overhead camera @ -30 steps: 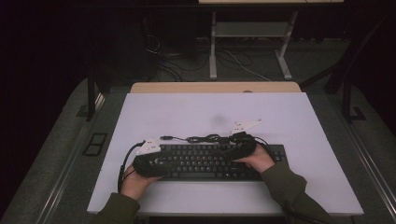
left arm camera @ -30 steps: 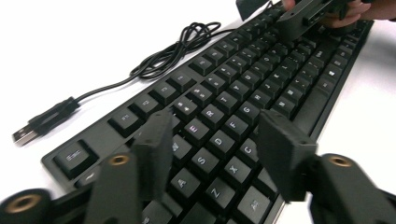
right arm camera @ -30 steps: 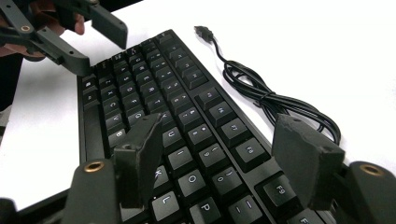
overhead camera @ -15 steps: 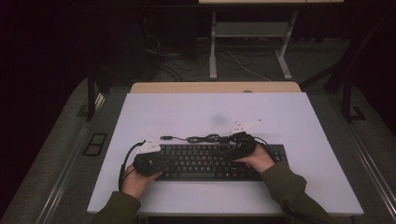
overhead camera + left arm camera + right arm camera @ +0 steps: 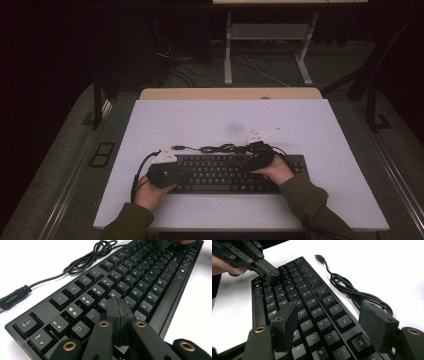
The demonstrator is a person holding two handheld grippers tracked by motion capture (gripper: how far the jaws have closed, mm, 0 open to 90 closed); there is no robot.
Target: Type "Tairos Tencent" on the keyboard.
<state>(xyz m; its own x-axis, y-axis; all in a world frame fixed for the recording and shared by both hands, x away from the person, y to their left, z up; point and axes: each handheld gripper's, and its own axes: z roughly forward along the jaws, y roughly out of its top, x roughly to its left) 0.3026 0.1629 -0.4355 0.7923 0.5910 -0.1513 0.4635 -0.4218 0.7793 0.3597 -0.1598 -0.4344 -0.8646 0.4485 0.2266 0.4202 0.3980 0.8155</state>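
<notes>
The keyboard point(image 5: 220, 173) lies on the white table point(image 5: 320, 130), near the front edge, with its long side across the person's view. In the high view the left gripper point(image 5: 172, 170) rests over the left end of the keyboard, and the right gripper point(image 5: 252, 161) is over its right part. The cable point(image 5: 220, 148) lies in a loose bundle on the table just behind the keyboard. From this view I cannot tell how the jaws stand.

The left gripper view is much closer. Here the left gripper point(image 5: 120, 312) has its two jaws pressed together, with nothing between them, and their tips are just above the keys near W and E. The key letters are readable here. The cable point(image 5: 82, 261) runs along the table to a plug point(image 5: 12, 298) at the left.

In the right gripper view the right gripper point(image 5: 332, 325) is wide open, with nothing in it; one jaw stands over the letter keys and the other over the rear edge of the keyboard point(image 5: 294, 295). The left gripper point(image 5: 272, 275) shows farther off, with its tip down on the keys. The cable point(image 5: 354, 293) lies coiled beside the keyboard.
</notes>
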